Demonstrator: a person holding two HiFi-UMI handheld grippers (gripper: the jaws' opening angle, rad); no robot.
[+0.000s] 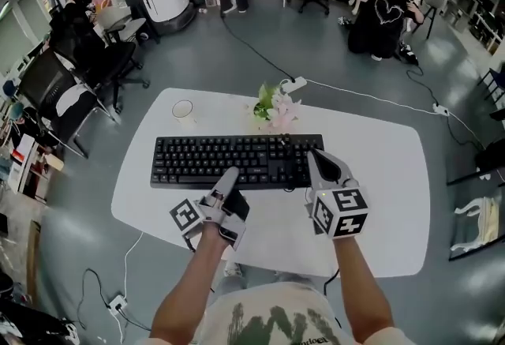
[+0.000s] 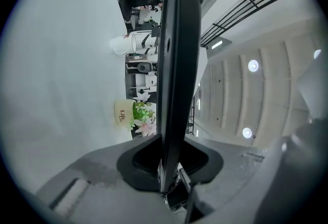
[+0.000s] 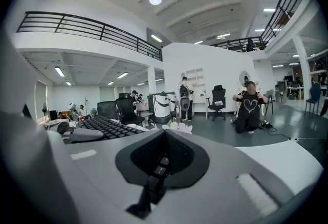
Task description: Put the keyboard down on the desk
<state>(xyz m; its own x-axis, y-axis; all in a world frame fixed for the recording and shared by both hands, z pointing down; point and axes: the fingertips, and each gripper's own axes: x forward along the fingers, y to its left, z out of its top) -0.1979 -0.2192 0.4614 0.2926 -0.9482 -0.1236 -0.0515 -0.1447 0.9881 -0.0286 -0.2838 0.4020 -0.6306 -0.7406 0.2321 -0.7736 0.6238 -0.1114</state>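
A black keyboard (image 1: 237,160) stretches across the middle of the white desk (image 1: 379,178). I cannot tell whether it rests on the top or hangs just above it. My left gripper (image 1: 229,176) is rolled on its side at the keyboard's near edge. In the left gripper view the keyboard (image 2: 177,64) runs edge-on out of the left gripper (image 2: 169,166), whose jaws are shut on it. My right gripper (image 1: 312,154) sits upright at the keyboard's right end. In the right gripper view the right gripper (image 3: 159,166) is shut with nothing between its jaws, and the keyboard (image 3: 105,125) lies to its left.
A small cup (image 1: 183,109) and a pot of flowers (image 1: 274,108) stand on the desk beyond the keyboard. A power strip (image 1: 293,84) with its cable lies at the far edge. Office chairs (image 1: 71,91) stand to the left, and a person (image 1: 387,16) sits on the floor far behind.
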